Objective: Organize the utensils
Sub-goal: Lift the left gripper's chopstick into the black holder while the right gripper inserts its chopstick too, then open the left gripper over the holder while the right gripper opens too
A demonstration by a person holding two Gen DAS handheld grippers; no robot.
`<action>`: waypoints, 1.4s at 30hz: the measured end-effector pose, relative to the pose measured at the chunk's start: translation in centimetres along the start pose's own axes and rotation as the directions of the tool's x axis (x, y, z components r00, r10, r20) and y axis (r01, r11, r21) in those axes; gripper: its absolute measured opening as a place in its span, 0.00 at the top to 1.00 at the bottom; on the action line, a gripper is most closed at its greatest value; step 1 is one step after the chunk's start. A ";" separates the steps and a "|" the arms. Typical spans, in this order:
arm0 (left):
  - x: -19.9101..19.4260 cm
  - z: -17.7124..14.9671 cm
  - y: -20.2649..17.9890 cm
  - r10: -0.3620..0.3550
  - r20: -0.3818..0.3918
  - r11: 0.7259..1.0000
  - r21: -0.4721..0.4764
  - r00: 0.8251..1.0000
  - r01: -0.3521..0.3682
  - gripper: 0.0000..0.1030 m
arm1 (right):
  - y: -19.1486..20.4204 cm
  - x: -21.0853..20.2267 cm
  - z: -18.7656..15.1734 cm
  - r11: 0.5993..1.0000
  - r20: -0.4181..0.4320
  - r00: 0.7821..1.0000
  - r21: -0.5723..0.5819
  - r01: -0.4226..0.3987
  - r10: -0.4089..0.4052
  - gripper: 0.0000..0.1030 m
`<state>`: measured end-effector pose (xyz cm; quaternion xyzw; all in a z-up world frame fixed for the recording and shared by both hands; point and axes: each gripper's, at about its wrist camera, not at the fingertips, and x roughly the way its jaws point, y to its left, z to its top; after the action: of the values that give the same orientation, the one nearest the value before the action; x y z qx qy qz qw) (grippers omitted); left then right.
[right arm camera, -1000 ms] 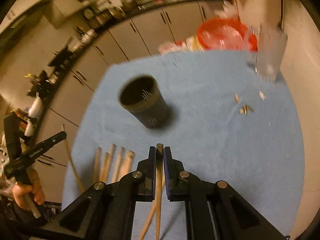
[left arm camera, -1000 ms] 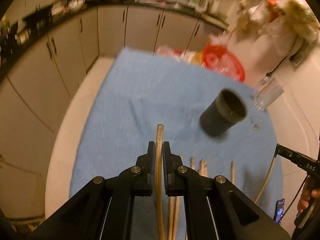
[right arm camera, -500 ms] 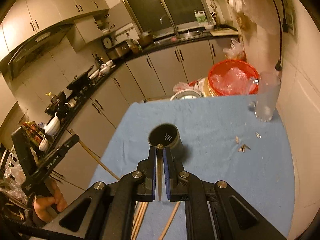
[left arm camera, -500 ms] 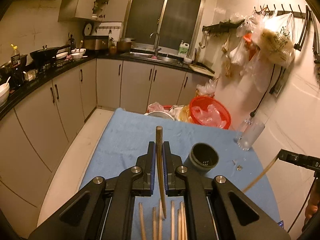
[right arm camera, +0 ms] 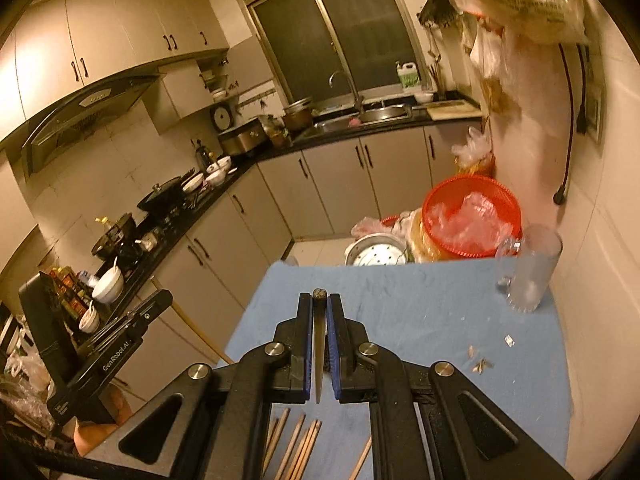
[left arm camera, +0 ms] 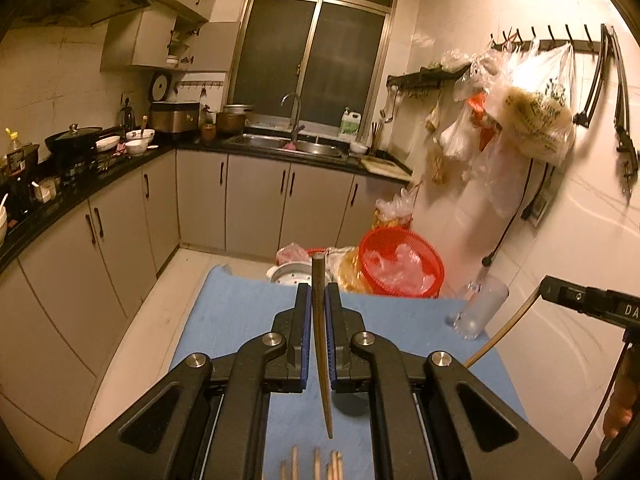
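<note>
My left gripper point(left arm camera: 319, 296) is shut on a wooden chopstick point(left arm camera: 321, 336) held upright above the blue cloth point(left arm camera: 240, 320). My right gripper point(right arm camera: 319, 306) is shut on another chopstick point(right arm camera: 319, 356), also lifted and pointing down. Several loose chopsticks point(right arm camera: 298, 444) lie on the cloth point(right arm camera: 420, 320) below the grippers; they also show in the left wrist view point(left arm camera: 316, 460). The dark utensil cup is mostly hidden behind the gripper bodies; a dark patch point(left arm camera: 352, 402) shows under the left one. The other gripper shows at the right edge point(left arm camera: 588, 304) and at the left edge point(right arm camera: 120, 340).
A clear glass mug point(right arm camera: 528, 272) stands at the cloth's far right by the wall; it also shows in the left wrist view point(left arm camera: 480, 312). A red basket point(right arm camera: 472, 216) and a white strainer pot point(right arm camera: 376, 252) sit past the table's far edge. Small scraps point(right arm camera: 480, 362) lie on the cloth. Cabinets run along the left.
Both grippers have tilted up from looking down at the cloth to looking across the kitchen, each still holding its chopstick. The cup has dropped out of sight beneath them.
</note>
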<state>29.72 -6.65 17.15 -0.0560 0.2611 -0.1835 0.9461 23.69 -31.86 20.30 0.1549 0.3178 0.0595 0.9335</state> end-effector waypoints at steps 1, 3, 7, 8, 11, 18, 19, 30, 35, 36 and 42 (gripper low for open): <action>0.2 0.3 -0.1 -0.005 0.003 1.000 -0.004 1.000 0.005 0.94 | 0.0 0.0 0.4 1.000 0.007 1.000 -0.002 0.008 -0.008 0.93; 0.5 1.3 -0.6 -0.013 0.012 1.000 -0.010 1.000 0.013 0.94 | 0.0 0.1 1.1 1.000 0.019 0.999 -0.010 0.026 -0.025 0.93; 1.4 2.5 -1.7 -0.025 0.035 1.000 -0.010 0.999 0.025 0.94 | -0.4 0.6 2.4 0.999 0.036 0.999 -0.003 0.033 -0.033 0.93; 1.7 2.7 -1.9 -0.030 0.040 0.999 -0.011 0.999 0.030 0.94 | -0.5 0.7 2.5 0.999 0.040 0.999 -0.003 0.033 -0.033 0.93; 2.6 2.9 -2.4 -0.038 0.049 0.999 -0.012 0.998 0.039 0.94 | -0.7 1.0 2.8 0.999 0.058 0.997 -0.015 0.043 -0.042 0.93; 6.3 2.1 -2.8 -0.047 0.029 0.998 -0.047 0.998 0.048 0.94 | -1.1 3.2 2.5 0.998 0.056 0.997 -0.035 0.058 -0.056 0.93; 6.7 1.8 -2.8 -0.046 0.023 0.998 -0.043 0.999 0.047 0.94 | -1.4 3.7 2.3 0.997 0.048 0.997 -0.035 0.063 -0.061 0.93; 11.3 -1.7 -2.9 -0.032 -0.073 0.999 -0.034 0.997 0.030 0.94 | -3.9 8.3 -1.2 0.997 -0.068 0.994 -0.014 0.081 -0.082 0.93; 12.0 -2.7 -2.7 -0.027 -0.102 0.999 -0.028 0.994 0.024 0.94 | -4.2 9.6 -2.5 0.996 -0.100 0.991 -0.009 0.084 -0.084 0.93; 12.2 -3.0 -2.7 -0.024 -0.107 0.999 -0.023 0.994 0.022 0.94 | -4.3 9.8 -2.7 0.997 -0.107 0.991 -0.009 0.082 -0.083 0.93; 12.7 -3.9 -2.3 -0.028 -0.149 0.999 -0.034 0.988 0.023 0.93 | -4.6 10.1 -3.3 0.997 -0.124 0.990 0.020 0.072 -0.069 0.86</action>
<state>37.12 -13.58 8.24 -0.0606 0.3334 -0.1951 0.9204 29.77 -33.26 10.50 0.1509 0.3809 0.0318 0.9117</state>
